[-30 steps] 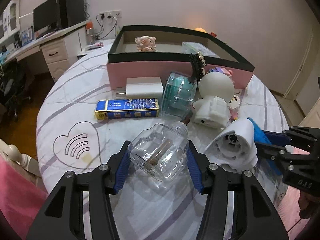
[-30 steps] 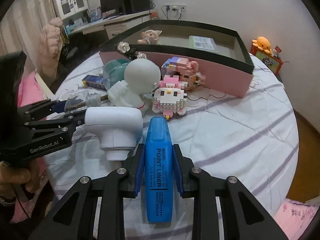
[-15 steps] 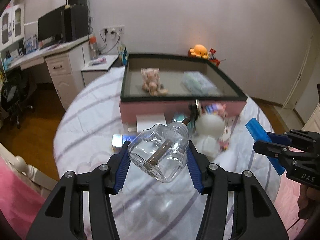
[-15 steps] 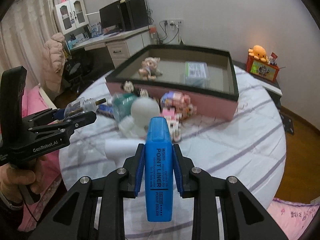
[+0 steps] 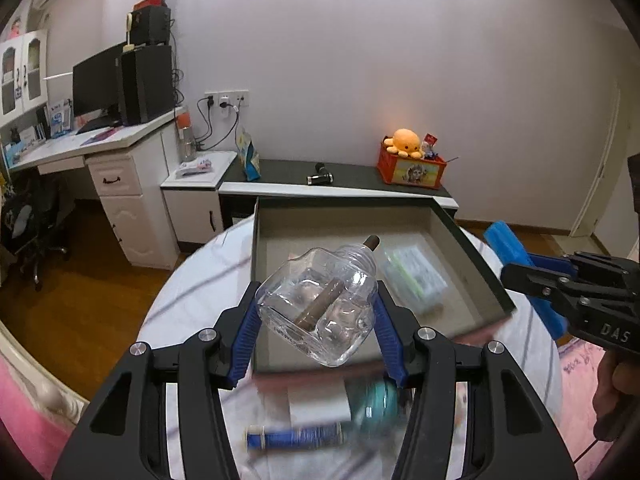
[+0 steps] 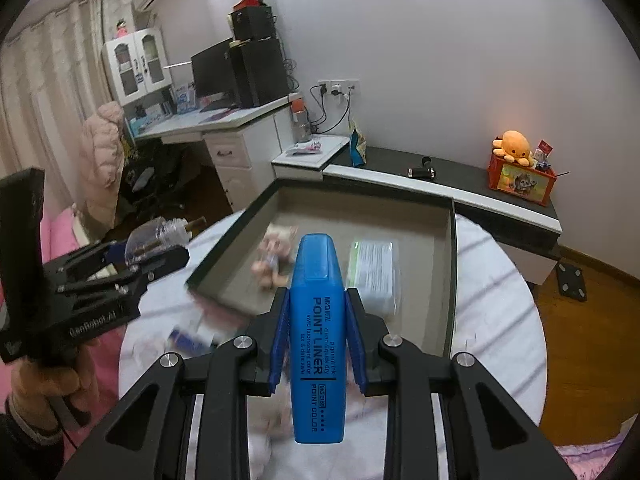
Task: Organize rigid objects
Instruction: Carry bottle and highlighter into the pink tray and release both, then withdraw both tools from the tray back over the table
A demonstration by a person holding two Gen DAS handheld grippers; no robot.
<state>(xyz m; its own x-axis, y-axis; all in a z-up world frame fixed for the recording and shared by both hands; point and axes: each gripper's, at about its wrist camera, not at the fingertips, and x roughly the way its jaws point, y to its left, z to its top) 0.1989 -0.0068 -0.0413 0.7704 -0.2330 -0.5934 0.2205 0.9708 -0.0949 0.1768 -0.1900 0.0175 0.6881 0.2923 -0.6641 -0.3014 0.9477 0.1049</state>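
In the right wrist view the right gripper point(image 6: 316, 332) pinches a blue highlighter point(image 6: 317, 336) between its blue pads, cap end pointing away from the camera. White-on-blue print along its barrel reads "POINT LINER", with "M&G", "pigment ink", "clean & quick dry", "vivid fluorescent color" and "POINT COLOR" beside it. In the left wrist view the left gripper point(image 5: 318, 320) clamps a clear bottle point(image 5: 320, 300) by its sides; the bottle lies tilted, neck up and to the right, with a brown stick inside that pokes out of the neck. Embossed letters run along its lower edge but are too small to read.

Both things are held in the air above a round table point(image 6: 504, 304) with a striped white cloth. Under the left gripper, blurred, lie a white block point(image 5: 318, 402), a teal object point(image 5: 378, 402) and a blue box point(image 5: 296, 436).

The left gripper's body bears "GenRobot.AI" in the right view; the right one shows "DAS" in the left view.

Beyond stands an open box point(image 6: 451, 264) with dark rims. In it lie a small pink figure point(image 6: 276, 256) and a clear packet point(image 6: 374, 268).

Behind, on a low cabinet point(image 6: 448, 184), an orange plush octopus point(image 6: 514, 144) sits atop a red crate.
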